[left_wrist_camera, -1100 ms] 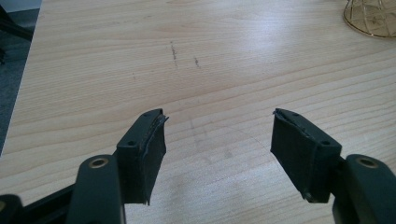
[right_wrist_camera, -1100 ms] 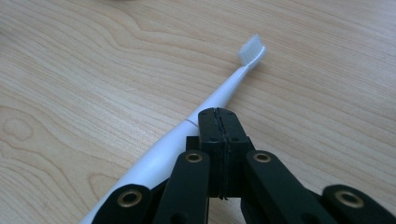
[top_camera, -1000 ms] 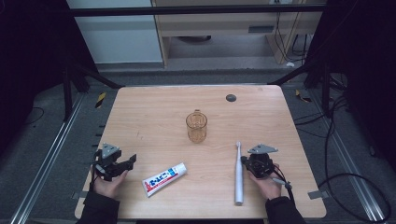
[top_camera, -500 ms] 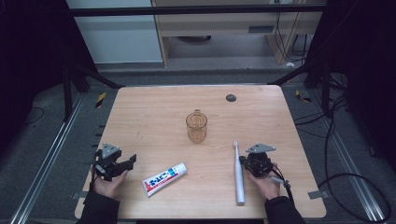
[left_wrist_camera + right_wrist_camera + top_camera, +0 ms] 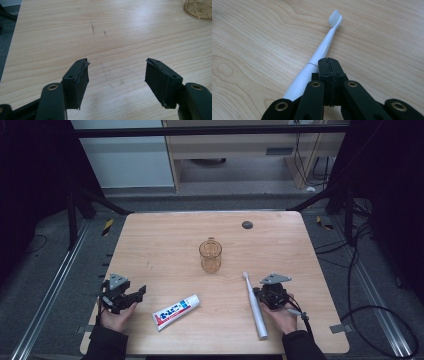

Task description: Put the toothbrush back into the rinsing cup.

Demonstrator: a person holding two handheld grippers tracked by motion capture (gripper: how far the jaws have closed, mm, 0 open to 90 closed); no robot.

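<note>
A white electric toothbrush (image 5: pixel 254 305) lies flat on the wooden table (image 5: pixel 165 245), bristles toward the far side. My right gripper (image 5: pixel 263 292) rests just right of it, and in the right gripper view its jaws are pressed together with nothing between them, the toothbrush (image 5: pixel 319 53) lying beside them on the left. A tube of toothpaste (image 5: pixel 175 311) lies near the front edge. An amber glass mug (image 5: pixel 210 255) stands upright at mid-table. My left gripper (image 5: pixel 137 296) sits at the front left corner; the left gripper (image 5: pixel 117 71) is open over bare wood.
A small dark round disc (image 5: pixel 247 224) lies near the far edge of the table. The mug's base (image 5: pixel 198 10) shows at the top right of the left gripper view. Metal rails and cables run along the floor on both sides.
</note>
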